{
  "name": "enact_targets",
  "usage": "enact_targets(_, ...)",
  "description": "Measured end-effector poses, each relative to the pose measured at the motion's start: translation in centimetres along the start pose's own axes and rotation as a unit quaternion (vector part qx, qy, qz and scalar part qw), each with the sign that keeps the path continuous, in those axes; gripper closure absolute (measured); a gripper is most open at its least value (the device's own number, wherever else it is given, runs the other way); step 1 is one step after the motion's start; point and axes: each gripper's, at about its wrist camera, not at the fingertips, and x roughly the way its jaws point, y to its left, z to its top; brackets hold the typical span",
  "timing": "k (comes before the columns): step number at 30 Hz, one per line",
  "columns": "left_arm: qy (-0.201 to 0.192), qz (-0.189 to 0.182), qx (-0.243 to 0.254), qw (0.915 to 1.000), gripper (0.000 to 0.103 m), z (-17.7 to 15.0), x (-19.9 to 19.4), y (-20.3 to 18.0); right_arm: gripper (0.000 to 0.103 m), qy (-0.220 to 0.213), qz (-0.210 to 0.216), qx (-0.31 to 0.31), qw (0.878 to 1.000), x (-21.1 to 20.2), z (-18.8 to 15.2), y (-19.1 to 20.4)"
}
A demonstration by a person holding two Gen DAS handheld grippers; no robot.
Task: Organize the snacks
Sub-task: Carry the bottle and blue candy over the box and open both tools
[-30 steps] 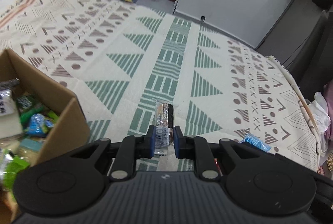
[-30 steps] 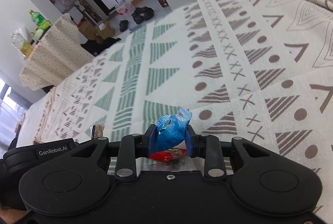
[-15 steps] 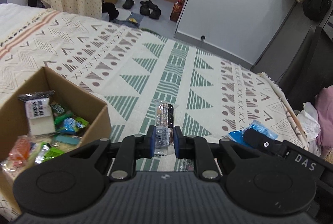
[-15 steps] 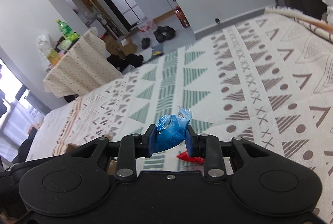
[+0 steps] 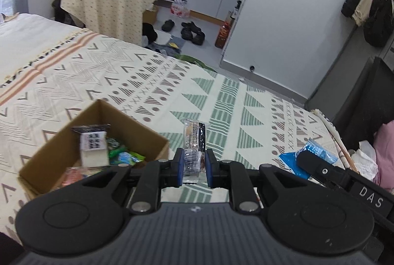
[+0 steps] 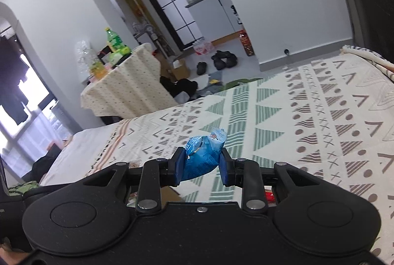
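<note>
Sitting on patterned bedspread (image 5: 123, 73), cardboard box (image 5: 49, 154) of mixed snack packets (image 5: 123, 157).

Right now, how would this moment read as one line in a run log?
left claw: shut on clear-and-black snack packet | right claw: shut on blue crinkly snack bag | open brown cardboard box: partly filled

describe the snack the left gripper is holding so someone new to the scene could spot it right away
Start at the bed's patterned blanket and its open cardboard box of snacks. Just right of the box, the left gripper is shut on a clear packet standing upright between its blue pads. Unlike the blue packet farther right, it is see-through with a dark strip.
</note>
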Motion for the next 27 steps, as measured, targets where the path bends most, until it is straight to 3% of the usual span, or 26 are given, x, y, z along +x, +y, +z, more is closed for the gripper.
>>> enact_targets(17,-0.041,0.038,-0.044,0.9974,0.086,1.4,-5.2,6.2,0.074,0.002,0.048,-0.059,0.997,-0.5,-1.8,5.8)
enact_targets(27,-0.024,0.038,-0.08,0.9958,0.086,1.6,-4.5,10.4,0.074,0.013,0.055,-0.08,0.995,0.7,-2.9,8.4)
